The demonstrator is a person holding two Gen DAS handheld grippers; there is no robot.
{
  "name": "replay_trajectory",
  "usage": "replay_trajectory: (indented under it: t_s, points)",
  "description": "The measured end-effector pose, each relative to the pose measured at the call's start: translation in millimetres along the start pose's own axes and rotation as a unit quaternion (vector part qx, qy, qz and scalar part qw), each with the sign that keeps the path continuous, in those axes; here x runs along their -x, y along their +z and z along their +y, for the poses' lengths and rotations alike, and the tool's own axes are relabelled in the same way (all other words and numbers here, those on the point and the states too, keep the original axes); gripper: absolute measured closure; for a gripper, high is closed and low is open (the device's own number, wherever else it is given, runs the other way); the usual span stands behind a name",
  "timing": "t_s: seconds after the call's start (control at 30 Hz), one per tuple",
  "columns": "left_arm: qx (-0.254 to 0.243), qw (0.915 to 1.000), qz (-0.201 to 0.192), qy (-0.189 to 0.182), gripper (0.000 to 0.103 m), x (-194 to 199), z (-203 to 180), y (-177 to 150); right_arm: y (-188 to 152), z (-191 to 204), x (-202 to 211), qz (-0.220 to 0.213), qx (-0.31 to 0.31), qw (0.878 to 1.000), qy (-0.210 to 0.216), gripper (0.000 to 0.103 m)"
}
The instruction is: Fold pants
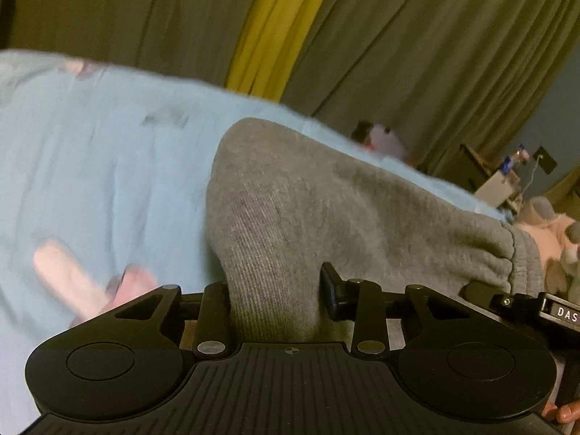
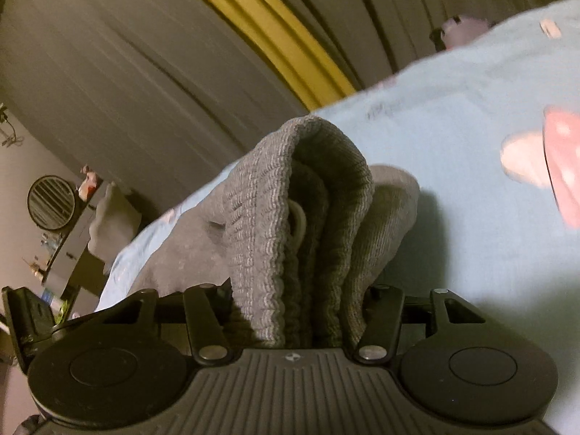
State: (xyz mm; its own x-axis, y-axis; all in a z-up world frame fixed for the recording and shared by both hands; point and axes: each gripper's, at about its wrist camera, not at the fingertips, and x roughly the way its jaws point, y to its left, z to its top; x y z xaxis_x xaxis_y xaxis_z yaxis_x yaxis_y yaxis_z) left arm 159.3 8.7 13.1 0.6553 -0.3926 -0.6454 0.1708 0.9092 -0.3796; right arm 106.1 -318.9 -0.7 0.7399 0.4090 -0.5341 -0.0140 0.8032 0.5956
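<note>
The grey pants (image 1: 290, 195) are lifted off a light blue bedsheet (image 1: 90, 166) printed with pink shapes, with a fold of cloth caught in each of the two grippers. In the left wrist view the left gripper (image 1: 277, 301) pinches a smooth stretch of the grey fabric, which rises from between the jaws into a rounded hump and runs off to the right towards the gathered waistband (image 1: 518, 257); the black fingers (image 1: 330, 286) press against the cloth on both sides. In the right wrist view the right gripper (image 2: 301, 311) is clamped on the thick ribbed waistband, bunched in several layers that stand upright between the jaws, with a pale drawstring (image 2: 299, 223) showing in one of the folds. The rest of the pants trails down to the left onto the sheet. Behind the bed hang olive-grey curtains (image 1: 417, 43) with a yellow strip (image 1: 275, 32) between them. A pink soft toy (image 1: 551, 239) lies at the right edge of the left view, and a round dark fan (image 2: 50, 203) stands by the wall at the left of the right view. Both pictures are blurred at the sheet
</note>
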Motion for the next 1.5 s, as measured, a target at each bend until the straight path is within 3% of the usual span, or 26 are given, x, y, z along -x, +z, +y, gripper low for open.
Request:
replay_trajectory:
  t_s: [0.1,0.13,0.17,0.2,0.23,0.3,0.37,0.47,0.57,0.7,0.8,0.87,0.9,1.03,1.17,1.27,1.4,1.5]
  points:
    - [0.006,0.9997,-0.025,0.002,0.062,-11,-6,18,26,3,-9,-0.013,0.004,1.0,-0.006,0.044]
    - [0.014,0.9996,-0.022,0.011,0.048,-18,-4,22,32,0,-12,-0.016,-0.001,1.0,-0.016,0.034]
    - [0.024,0.999,-0.009,0.036,0.037,-25,-1,25,40,-5,-15,-0.015,-0.001,0.999,-0.041,0.026]
    - [0.03,0.9968,0.007,0.074,0.035,-30,1,25,43,-9,-16,-0.016,0.004,0.996,-0.083,0.01]
    - [0.027,0.9939,0.014,0.106,0.033,-32,2,22,46,-12,-14,-0.023,0.023,0.989,-0.146,0.006]
    - [0.01,0.99,0.015,0.14,0.025,-29,10,8,41,-12,-6,-0.039,0.055,0.979,-0.192,0.006]
    - [0.015,0.9871,0.013,0.159,0.018,-22,20,-12,27,-14,1,-0.032,0.065,0.983,-0.172,0.004]
    - [0.046,0.9888,0.004,0.142,0.014,-8,34,-37,-3,-18,2,-0.013,0.059,0.984,-0.166,0.004]
    - [0.073,0.9895,0.002,0.125,0.016,10,42,-43,-27,-31,-2,0.006,0.034,0.983,-0.182,0.004]
    - [0.024,0.9902,-0.035,0.133,0.015,28,33,-51,-28,-32,10,-0.008,0.001,0.985,-0.173,0.004]
    - [-0.003,0.9923,-0.01,0.124,0.009,19,24,-58,-34,-18,22,-0.042,0.034,0.984,-0.171,0.004]
    - [-0.02,0.99,0.008,0.139,0.005,7,22,-65,-43,-14,15,-0.024,0.061,0.981,-0.184,0.004]
    - [-0.022,0.9894,0.012,0.143,0.004,3,21,-69,-45,-16,4,-0.011,0.085,0.973,-0.212,0.004]
    - [-0.019,0.9888,-0.007,0.148,0.001,10,24,-73,-62,-18,0,-0.025,0.106,0.968,-0.225,0.004]
    - [-0.017,0.981,-0.032,0.19,0.001,29,19,-84,-76,3,22,-0.062,0.14,0.961,-0.229,0.004]
    - [-0.044,0.9762,-0.019,0.211,0.001,38,8,-94,-93,7,19,-0.016,0.172,0.957,-0.231,0.004]
    - [-0.093,0.9644,0.053,0.242,0.001,32,-8,-103,-108,11,3,0.09,0.159,0.951,-0.249,0.004]
    - [-0.118,0.9589,0.06,0.251,0.001,41,-24,-108,-112,26,14,0.084,0.163,0.95,-0.254,0.004]
